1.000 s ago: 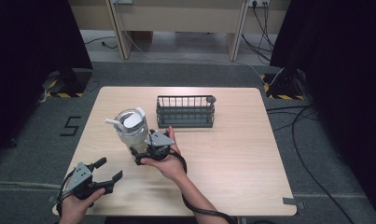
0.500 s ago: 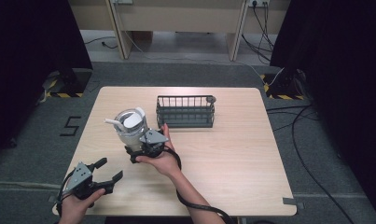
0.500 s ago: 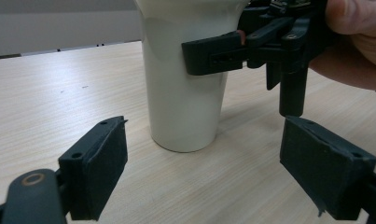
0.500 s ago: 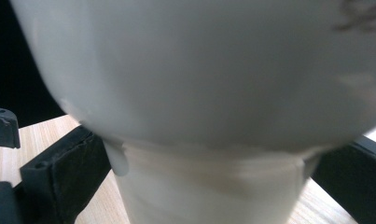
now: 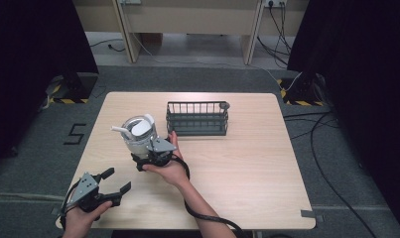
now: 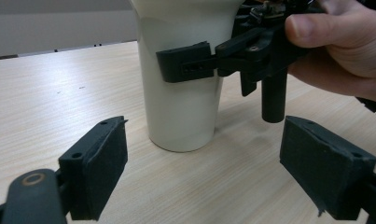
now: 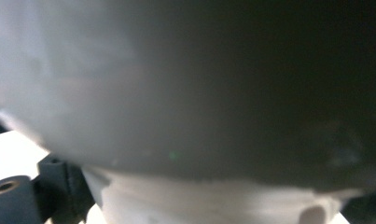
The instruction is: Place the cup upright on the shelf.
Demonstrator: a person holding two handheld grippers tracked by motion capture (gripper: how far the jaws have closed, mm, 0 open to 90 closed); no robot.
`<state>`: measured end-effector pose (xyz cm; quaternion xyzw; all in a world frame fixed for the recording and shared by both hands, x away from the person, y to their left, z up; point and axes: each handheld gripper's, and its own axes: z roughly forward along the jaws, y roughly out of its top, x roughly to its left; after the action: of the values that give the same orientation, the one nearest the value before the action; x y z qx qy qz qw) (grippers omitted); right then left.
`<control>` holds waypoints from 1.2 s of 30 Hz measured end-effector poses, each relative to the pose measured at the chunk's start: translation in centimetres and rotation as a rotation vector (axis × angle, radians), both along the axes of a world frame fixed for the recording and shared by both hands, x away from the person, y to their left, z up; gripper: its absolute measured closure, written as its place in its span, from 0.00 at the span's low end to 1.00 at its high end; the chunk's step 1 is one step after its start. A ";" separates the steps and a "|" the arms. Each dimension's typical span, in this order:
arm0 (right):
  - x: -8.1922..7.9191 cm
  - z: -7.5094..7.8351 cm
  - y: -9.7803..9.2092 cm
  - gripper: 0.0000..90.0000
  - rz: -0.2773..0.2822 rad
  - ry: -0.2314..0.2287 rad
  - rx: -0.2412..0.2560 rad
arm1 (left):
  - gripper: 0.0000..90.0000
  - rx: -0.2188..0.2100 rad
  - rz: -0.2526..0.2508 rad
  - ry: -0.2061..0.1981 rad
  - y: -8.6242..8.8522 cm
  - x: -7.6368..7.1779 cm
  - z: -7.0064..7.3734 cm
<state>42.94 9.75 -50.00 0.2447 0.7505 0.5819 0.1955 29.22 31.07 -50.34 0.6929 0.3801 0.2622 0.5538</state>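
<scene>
A white cup (image 5: pixel 136 133) with a lid and a white spout stands upright on the wooden table (image 5: pixel 257 163), left of centre. My right gripper (image 5: pixel 144 150) is against its lower body. In the left gripper view one black pad (image 6: pixel 184 62) presses on the cup's cream wall (image 6: pixel 181 112), so the gripper looks shut on the cup. The right gripper view is a blur of the cup's wall (image 7: pixel 176 93) very close up. My left gripper (image 5: pixel 117 179) is open near the front-left edge, its jaws (image 6: pixel 204 172) wide apart and pointing at the cup with nothing between them.
A dark wire basket (image 5: pixel 197 119) stands behind the cup toward the table's middle, with a small round piece (image 5: pixel 226 105) on its right corner. Cables trail from both grippers over the front edge. Dark floor lies all around the table.
My right gripper has slid left from beside the cup until it is against the cup's lower body. The cup and my left gripper have stayed put.
</scene>
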 end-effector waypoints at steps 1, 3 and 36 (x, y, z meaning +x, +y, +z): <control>0.0 -0.1 0.1 0.11 0.002 0.004 0.006 | 0.16 0.000 0.000 0.001 0.0 0.0 0.0; 0.0 -0.1 0.1 0.12 0.002 0.002 0.008 | 0.16 -0.001 0.000 0.001 0.0 0.0 0.0; 0.1 3.8 -3.3 0.12 -0.090 -0.010 0.033 | 0.16 -0.011 -0.001 0.000 -0.1 0.1 0.0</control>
<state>43.05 6.45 -46.23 0.2785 0.7279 0.5862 0.2213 29.27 30.99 -50.35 0.6899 0.3813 0.2597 0.5578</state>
